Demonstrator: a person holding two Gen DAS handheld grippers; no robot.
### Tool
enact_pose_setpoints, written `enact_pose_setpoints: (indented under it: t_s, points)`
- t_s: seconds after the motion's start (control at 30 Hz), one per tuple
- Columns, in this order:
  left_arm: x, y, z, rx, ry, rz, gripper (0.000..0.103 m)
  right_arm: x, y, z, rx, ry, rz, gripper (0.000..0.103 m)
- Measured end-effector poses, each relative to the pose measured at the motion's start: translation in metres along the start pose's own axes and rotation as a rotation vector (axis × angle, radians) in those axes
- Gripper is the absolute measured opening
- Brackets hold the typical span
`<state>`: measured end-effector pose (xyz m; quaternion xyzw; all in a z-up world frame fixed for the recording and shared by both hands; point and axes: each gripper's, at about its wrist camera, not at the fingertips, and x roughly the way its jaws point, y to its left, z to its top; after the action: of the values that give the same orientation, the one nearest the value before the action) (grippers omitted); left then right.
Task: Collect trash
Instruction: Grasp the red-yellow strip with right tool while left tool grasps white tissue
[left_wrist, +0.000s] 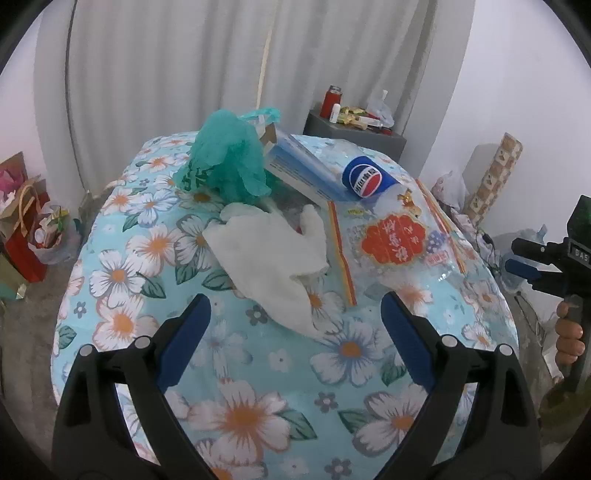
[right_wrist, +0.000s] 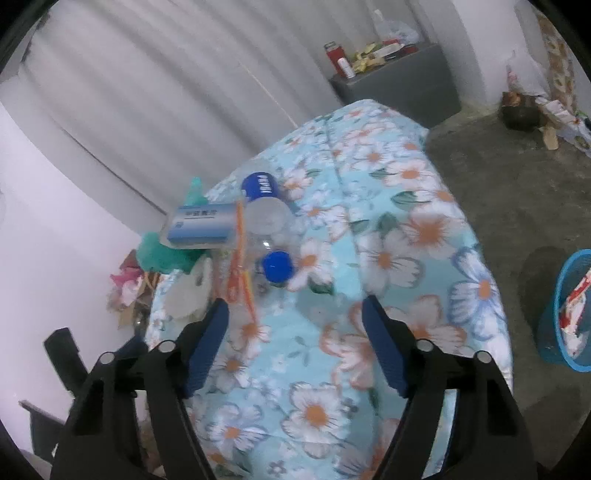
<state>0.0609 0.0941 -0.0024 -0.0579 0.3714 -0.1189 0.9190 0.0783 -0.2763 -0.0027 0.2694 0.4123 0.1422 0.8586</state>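
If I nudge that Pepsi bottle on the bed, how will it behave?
The Pepsi bottle lies on its side, so it would probably roll. It looks clear and empty, so likely light. Its cap appears on.

The bottle (right_wrist: 266, 221) carries a blue label reading "PEPSI"; the right hand-held gripper (left_wrist: 532, 266) body shows "DAS".

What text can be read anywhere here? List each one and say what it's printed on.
"PEPSI": white letters on the blue label of the plastic bottle, lying on the flowered quilt.
"DAS": partial lettering on the black body of the right tongs, cut off at the frame edge.
Chinese characters on the red panel of the clear snack bag: too distorted to read.
Print on the blue-and-white box: blurred.
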Motion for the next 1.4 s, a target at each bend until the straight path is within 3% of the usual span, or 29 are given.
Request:
enact_pose_setpoints:
  t_s: [0.33, 0.57, 0.77, 0.93, 1.13, 1.27, 1.4]
  points:
    - [0.019, -0.002, 0.003, 0.038, 0.009, -0.013, 0.089, 0.037, 0.035, 0.02, -0.068, 0.046, 0.084, 0.045]
    - [0.03, 0.004, 0.003, 0.025, 0.029, -0.012, 0.089, 0.07, 0.054, 0.035, -0.142, 0.067, 0.034, 0.04]
    - [0.032, 0.012, 0.003, -0.003, 0.031, -0.007, 0.089, 0.089, 0.056, 0.029, -0.157, 0.127, 0.0, 0.028]
    - [0.036, 0.012, 0.002, -0.008, 0.043, -0.006, 0.089, 0.093, 0.051, 0.024, -0.137, 0.142, -0.001, 0.011]
    - [0.034, 0.018, 0.005, -0.053, 0.027, -0.018, 0.089, 0.083, 0.046, 0.019, -0.127, 0.129, 0.007, 0.007]
    - [0.041, 0.034, 0.015, -0.166, 0.025, -0.049, 0.089, 0.078, 0.038, 0.013, -0.105, 0.129, 0.004, 0.006]
    - [0.055, 0.044, 0.025, -0.217, 0.038, -0.018, 0.089, 0.075, 0.033, 0.01, -0.086, 0.13, 0.004, 0.006]
